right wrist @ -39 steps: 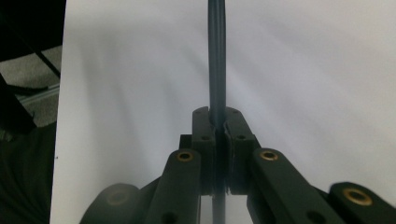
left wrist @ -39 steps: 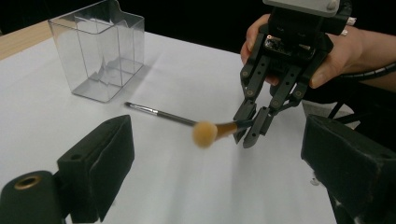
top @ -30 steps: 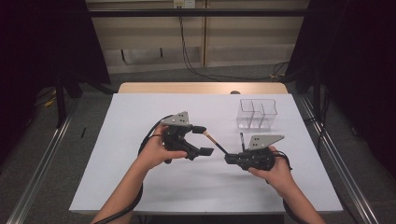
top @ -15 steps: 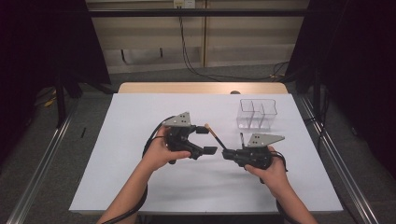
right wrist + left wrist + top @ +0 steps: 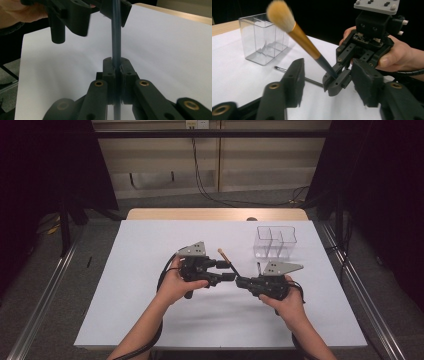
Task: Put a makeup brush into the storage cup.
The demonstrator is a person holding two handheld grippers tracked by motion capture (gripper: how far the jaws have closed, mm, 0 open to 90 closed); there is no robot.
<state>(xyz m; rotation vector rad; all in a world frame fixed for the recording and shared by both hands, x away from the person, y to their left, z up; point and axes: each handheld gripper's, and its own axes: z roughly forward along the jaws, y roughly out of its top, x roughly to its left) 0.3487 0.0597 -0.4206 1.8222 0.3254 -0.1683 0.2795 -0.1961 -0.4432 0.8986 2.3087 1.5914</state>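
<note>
Tan brush bristles in left gripper view; right tool pinching handle, left tool closing, untouching.

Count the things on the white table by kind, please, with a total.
Makeup brushes: 2, one fluffy with a gold ferrule, one thin black one lying flat
Clear plastic divided boxes: 1
Total: 3

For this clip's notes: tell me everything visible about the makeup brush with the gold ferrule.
The makeup brush with the gold ferrule has a fluffy tan bristle head, a shiny gold metal-looking collar and a dark, slim handle. It is off the white table, tilted with bristles up. The right tongs are shut on the lower handle. The left tongs have just been closing around the handle higher up, with the brush between them; whether their pads touch it is unclear. A clear plastic divided organiser stands behind it.
</note>
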